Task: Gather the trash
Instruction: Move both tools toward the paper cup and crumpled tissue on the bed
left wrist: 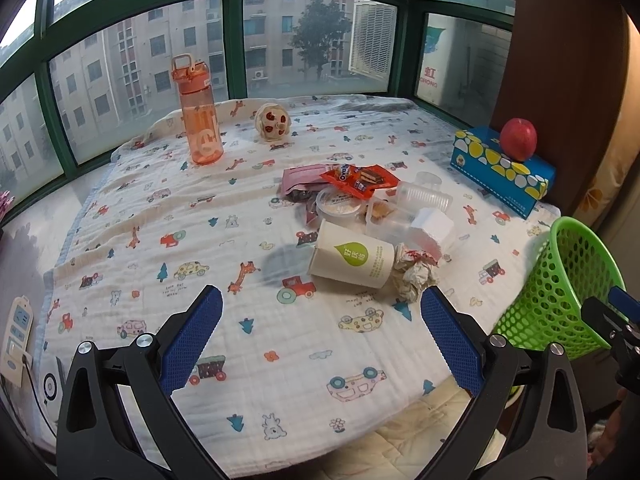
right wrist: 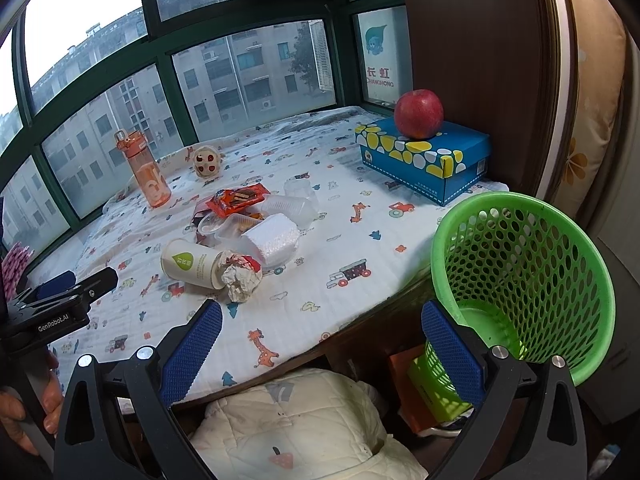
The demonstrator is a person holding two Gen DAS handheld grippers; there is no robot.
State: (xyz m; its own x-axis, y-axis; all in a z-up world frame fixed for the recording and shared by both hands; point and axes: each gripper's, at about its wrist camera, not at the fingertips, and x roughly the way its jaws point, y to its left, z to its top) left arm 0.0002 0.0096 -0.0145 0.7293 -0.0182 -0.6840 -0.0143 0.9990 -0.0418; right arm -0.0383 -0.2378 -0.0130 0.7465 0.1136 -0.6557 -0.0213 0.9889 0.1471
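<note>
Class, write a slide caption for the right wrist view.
Open right gripper faces a tipped paper cup, crumpled paper and green basket.

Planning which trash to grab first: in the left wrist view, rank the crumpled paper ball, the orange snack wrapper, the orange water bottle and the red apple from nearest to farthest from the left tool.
1. Crumpled paper ball, just ahead of the left tool, slightly right.
2. Orange snack wrapper, mid-table on the trash pile.
3. Orange water bottle, far left, and red apple, far right on the blue box: too close to call.
</note>
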